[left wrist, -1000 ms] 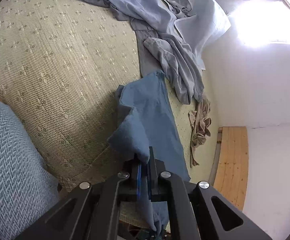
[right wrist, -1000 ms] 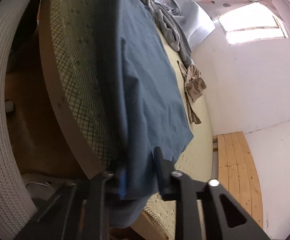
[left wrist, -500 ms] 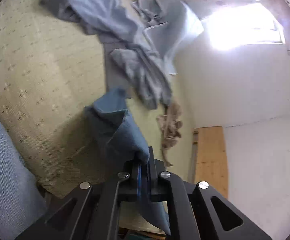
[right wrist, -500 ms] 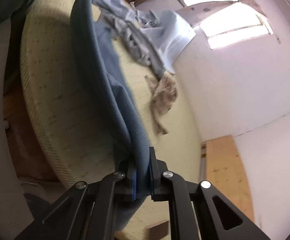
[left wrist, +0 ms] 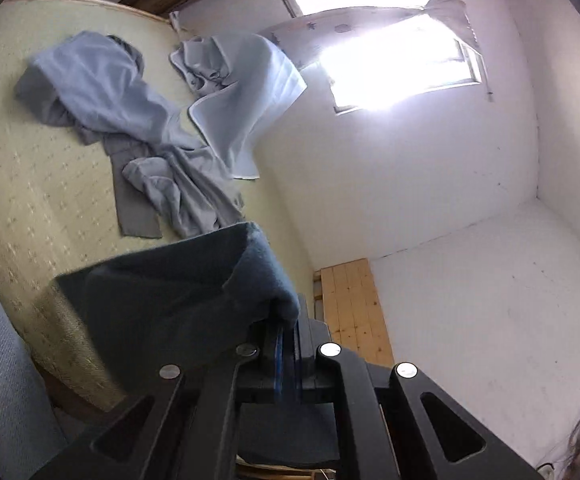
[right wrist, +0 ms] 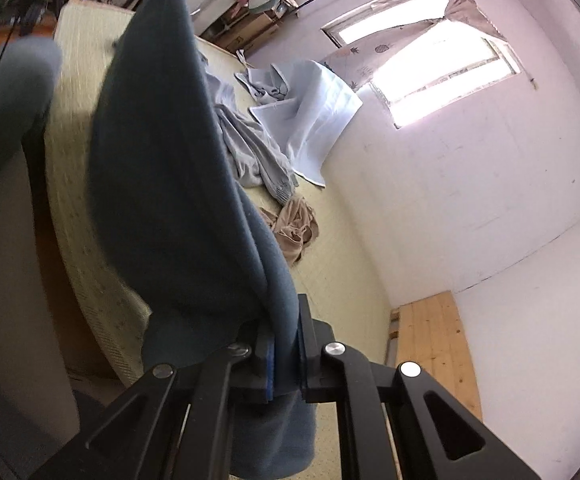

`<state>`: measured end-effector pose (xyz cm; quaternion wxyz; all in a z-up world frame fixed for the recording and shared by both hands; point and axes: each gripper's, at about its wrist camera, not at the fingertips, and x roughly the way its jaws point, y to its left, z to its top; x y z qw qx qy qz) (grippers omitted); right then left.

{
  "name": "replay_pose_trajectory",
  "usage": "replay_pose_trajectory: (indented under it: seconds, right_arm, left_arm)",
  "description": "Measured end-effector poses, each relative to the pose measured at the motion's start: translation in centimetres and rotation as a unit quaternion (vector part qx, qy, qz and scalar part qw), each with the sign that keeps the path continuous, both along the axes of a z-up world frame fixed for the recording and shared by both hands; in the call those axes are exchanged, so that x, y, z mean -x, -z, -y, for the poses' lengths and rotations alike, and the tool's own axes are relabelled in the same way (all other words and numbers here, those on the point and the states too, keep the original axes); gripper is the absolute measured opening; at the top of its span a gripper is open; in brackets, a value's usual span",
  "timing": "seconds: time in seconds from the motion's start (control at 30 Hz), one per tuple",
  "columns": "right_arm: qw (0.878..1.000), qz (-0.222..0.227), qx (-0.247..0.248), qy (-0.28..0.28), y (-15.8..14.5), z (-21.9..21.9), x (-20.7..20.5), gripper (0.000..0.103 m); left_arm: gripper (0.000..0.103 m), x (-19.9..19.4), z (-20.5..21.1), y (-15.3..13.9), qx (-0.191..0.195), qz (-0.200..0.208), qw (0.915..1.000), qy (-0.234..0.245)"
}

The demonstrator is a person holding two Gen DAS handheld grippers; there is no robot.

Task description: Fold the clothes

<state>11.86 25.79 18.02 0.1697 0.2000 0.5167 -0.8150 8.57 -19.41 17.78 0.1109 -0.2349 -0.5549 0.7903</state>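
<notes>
Both my grippers, left (left wrist: 286, 344) and right (right wrist: 284, 354), clamped fingers on dark blue garment (right wrist: 170, 168), stretching toward eleven o'clock: soft, limp, light; corners judged best hold.

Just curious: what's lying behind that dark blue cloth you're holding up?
Behind the dark blue cloth, grey clothes, a pale sheet and a tan garment lie on the mat. Whatever sits directly behind the cloth is covered.

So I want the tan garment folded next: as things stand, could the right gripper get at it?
Probably not yet. The right gripper is shut on the dark blue garment, which drapes between it and the tan garment on the bed. It would likely have to put that down first.
</notes>
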Motion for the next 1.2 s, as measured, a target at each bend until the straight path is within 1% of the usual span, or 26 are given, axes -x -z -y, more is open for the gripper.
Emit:
replay_pose_trajectory:
  seconds: [0.1,0.13,0.2,0.27,0.33,0.43,0.53,0.57,0.63,0.7,0.77,0.83,0.9,0.97,1.03,1.07,1.1,1.13,1.17,1.2]
  right_arm:
    - [1.0,0.019,0.002,-0.006,-0.7,0.2,1.2,0.006]
    - [1.0,0.03,0.003,-0.008,-0.6,0.3,2.0,0.006]
    - [0.998,0.058,0.005,-0.012,0.1,0.6,4.2,0.006]
    - [0.996,0.092,0.004,-0.016,1.6,0.8,7.0,0.006]
    - [0.992,0.122,-0.001,-0.013,3.5,1.3,10.2,0.006]
    - [0.987,0.16,-0.013,-0.004,6.8,2.1,15.2,0.006]
    - [0.984,0.178,-0.023,0.008,9.5,1.9,20.4,0.006]
    - [0.983,0.183,-0.026,0.012,10.4,1.8,22.1,0.006]
    - [0.979,0.203,-0.023,0.023,11.6,1.8,25.6,0.006]
    - [0.974,0.222,-0.02,0.032,13.1,2.0,28.9,0.006]
    - [0.969,0.241,-0.026,0.039,15.3,2.9,32.5,0.006]
    - [0.965,0.256,-0.031,0.044,16.9,3.4,34.4,0.007]
    - [0.962,0.265,-0.037,0.047,18.3,4.0,35.4,0.007]
    - [0.96,0.273,-0.042,0.05,19.6,4.5,36.5,0.012]
    - [0.96,0.269,-0.047,0.06,20.8,4.8,38.1,0.022]
    - [0.961,0.266,-0.043,0.068,20.9,4.7,38.8,0.024]
    - [0.961,0.264,-0.038,0.076,20.9,4.6,39.4,0.029]
    - [0.964,0.25,-0.034,0.088,20.7,4.3,40.0,0.032]
    - [0.967,0.231,-0.029,0.102,20.3,3.9,40.6,0.034]
    - [0.968,0.219,-0.009,0.119,19.6,3.0,41.0,0.042]
  left_arm:
    - [0.002,0.8,0.1,-0.4,0.012,0.009,0.9999,-0.003]
    - [0.002,1.6,0.2,-0.1,0.017,0.016,0.9997,-0.005]
    - [0.002,4.0,0.5,1.5,0.026,0.042,0.9987,-0.01]
    - [0.002,6.5,0.8,3.4,0.031,0.07,0.997,-0.015]
    - [0.002,9.6,1.0,6.1,0.031,0.104,0.994,-0.016]
    - [0.002,14.0,0.8,8.8,0.052,0.136,0.9892,-0.016]
    - [0.002,18.7,0.4,11.0,0.078,0.159,0.9841,-0.015]
    - [0.002,19.6,0.2,11.6,0.083,0.163,0.983,-0.013]
    - [0.002,22.7,0.0,12.8,0.107,0.178,0.9782,-0.009]
    - [0.002,24.8,0.1,14.4,0.118,0.195,0.9736,-0.008]
    - [0.002,26.9,0.2,16.0,0.129,0.213,0.9686,-0.007]
    - [0.002,28.9,0.3,17.9,0.14,0.23,0.963,-0.004]
    - [0.003,29.9,0.6,19.3,0.146,0.241,0.9596,0.0]
    - [0.003,31.2,1.0,21.0,0.149,0.252,0.9562,0.007]
    - [0.003,32.1,1.3,22.0,0.151,0.259,0.9539,0.014]
    - [0.003,32.4,1.5,22.2,0.159,0.259,0.9526,0.013]
    - [0.004,32.7,1.6,22.4,0.167,0.259,0.9511,0.011]
    - [0.004,32.9,1.8,22.5,0.178,0.256,0.9499,0.01]
    - [0.006,33.1,2.1,22.4,0.187,0.254,0.949,0.009]
    - [0.014,33.2,2.3,22.3,0.194,0.251,0.9483,0.009]
